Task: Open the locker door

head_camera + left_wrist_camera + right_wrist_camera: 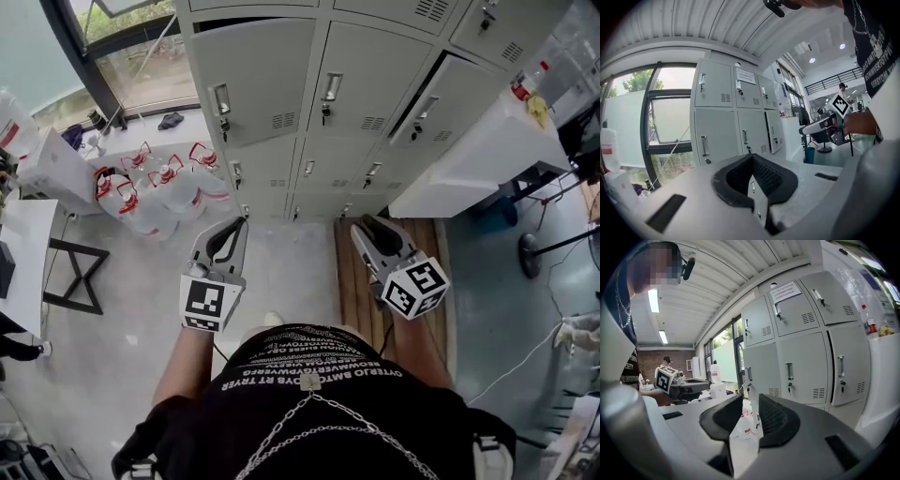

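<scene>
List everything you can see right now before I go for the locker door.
lockers: one bank with many doors, all shut, light grey, straight ahead
window: one, dark frame, left of the lockers
water jugs: several, clear with red handles, on the floor below the window
table: one, white top and black legs, far left
wooden board: one, brown, on the floor before the lockers
counter: one, white, right of the lockers
bottle: one, red cap, on the counter
left claw: one, grey, open and empty
right claw: one, grey, open and empty
</scene>
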The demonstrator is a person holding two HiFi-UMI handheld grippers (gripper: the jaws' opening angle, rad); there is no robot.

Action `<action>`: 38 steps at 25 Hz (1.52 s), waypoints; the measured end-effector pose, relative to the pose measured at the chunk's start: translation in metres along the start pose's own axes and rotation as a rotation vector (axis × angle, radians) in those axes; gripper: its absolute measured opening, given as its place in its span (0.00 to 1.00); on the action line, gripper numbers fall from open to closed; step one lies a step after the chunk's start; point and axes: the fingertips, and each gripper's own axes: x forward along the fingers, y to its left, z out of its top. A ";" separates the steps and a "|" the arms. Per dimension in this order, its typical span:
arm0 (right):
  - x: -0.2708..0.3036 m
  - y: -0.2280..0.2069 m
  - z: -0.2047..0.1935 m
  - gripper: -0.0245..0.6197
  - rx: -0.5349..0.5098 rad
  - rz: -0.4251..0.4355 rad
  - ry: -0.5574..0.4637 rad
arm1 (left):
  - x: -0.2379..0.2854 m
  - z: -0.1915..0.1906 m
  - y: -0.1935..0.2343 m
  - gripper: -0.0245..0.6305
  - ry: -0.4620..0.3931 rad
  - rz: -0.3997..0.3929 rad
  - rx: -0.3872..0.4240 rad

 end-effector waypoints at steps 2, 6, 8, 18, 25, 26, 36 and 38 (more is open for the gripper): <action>0.009 0.005 0.002 0.20 -0.004 -0.008 -0.001 | 0.003 -0.005 0.007 0.04 0.002 -0.017 -0.002; 0.015 0.009 0.000 0.20 0.002 -0.030 0.005 | 0.008 -0.012 0.011 0.04 0.000 -0.055 -0.011; 0.014 0.006 -0.001 0.20 0.007 -0.045 0.010 | 0.013 -0.012 0.011 0.04 -0.005 -0.071 -0.015; 0.028 -0.008 -0.008 0.20 0.043 -0.040 0.010 | 0.028 -0.017 -0.001 0.04 0.007 -0.120 -0.015; 0.071 -0.027 -0.008 0.19 0.054 0.030 0.011 | 0.048 -0.034 0.009 0.04 0.062 -0.094 -0.022; 0.079 -0.029 -0.009 0.19 0.055 0.046 0.016 | 0.052 -0.035 0.012 0.04 0.070 -0.084 -0.026; 0.154 -0.071 0.009 0.19 0.045 0.144 0.022 | 0.101 -0.036 0.049 0.04 0.106 -0.014 -0.044; 0.167 -0.081 0.014 0.19 0.036 0.160 0.021 | 0.115 -0.035 0.056 0.04 0.107 -0.003 -0.049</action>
